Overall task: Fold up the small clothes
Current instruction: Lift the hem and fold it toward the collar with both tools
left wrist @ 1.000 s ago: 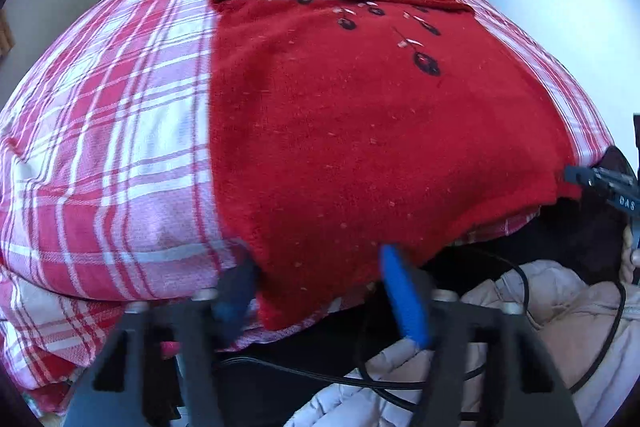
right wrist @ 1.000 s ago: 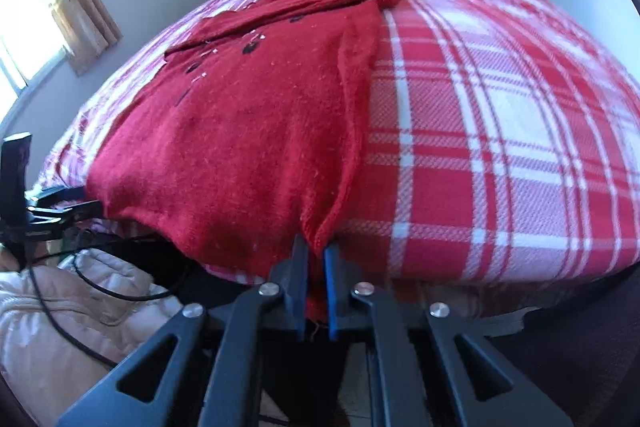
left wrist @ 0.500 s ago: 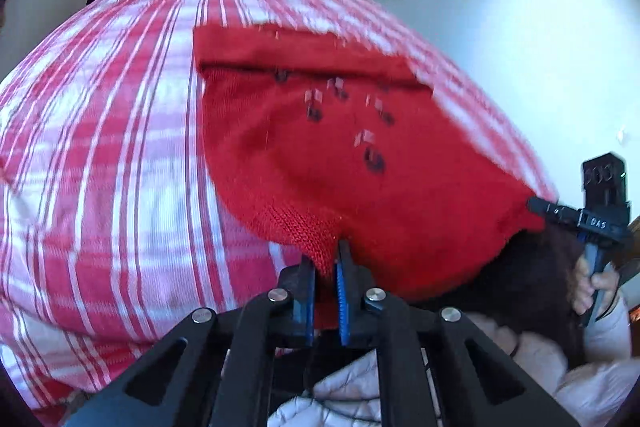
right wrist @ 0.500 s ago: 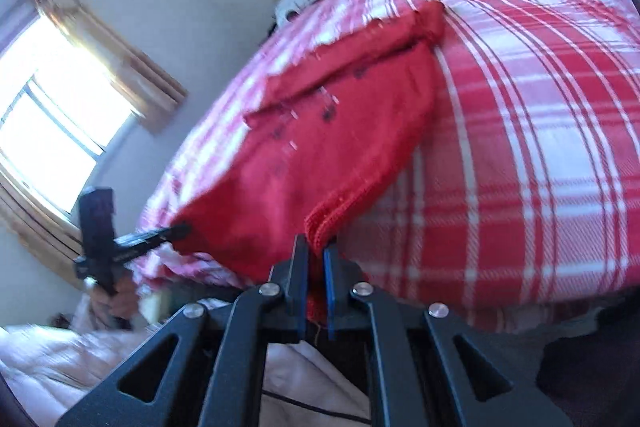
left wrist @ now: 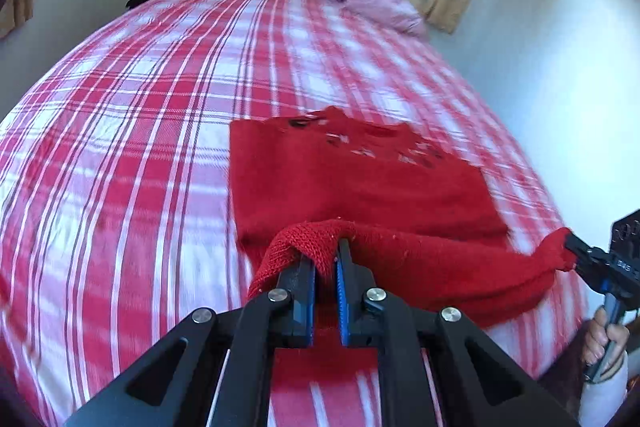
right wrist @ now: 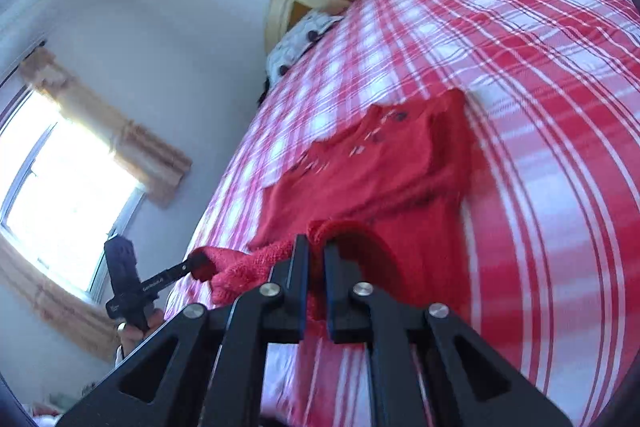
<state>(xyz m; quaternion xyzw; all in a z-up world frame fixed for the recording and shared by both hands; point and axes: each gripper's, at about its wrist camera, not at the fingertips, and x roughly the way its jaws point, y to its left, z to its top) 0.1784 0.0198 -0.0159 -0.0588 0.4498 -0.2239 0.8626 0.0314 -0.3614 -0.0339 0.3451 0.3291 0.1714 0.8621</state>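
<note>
Bright daylight from blown-out curtained windows (right wrist: 68, 203); motion blur across red-and-white plaid bedspread (left wrist: 120, 155) below them; fisheye bending, dark corner vignette.

The red knitted sweater (left wrist: 360, 183) lies on the bed, its far part flat. Small dark and white marks run across this far part, toward 12 o'clock in the left wrist view. The near hem is lifted off the bed and hangs as a thick roll between its two raised corners, at 6 o'clock and at 3 o'clock. In the right wrist view the sweater (right wrist: 380, 179) stretches from 6 o'clock toward 12 o'clock.
</note>
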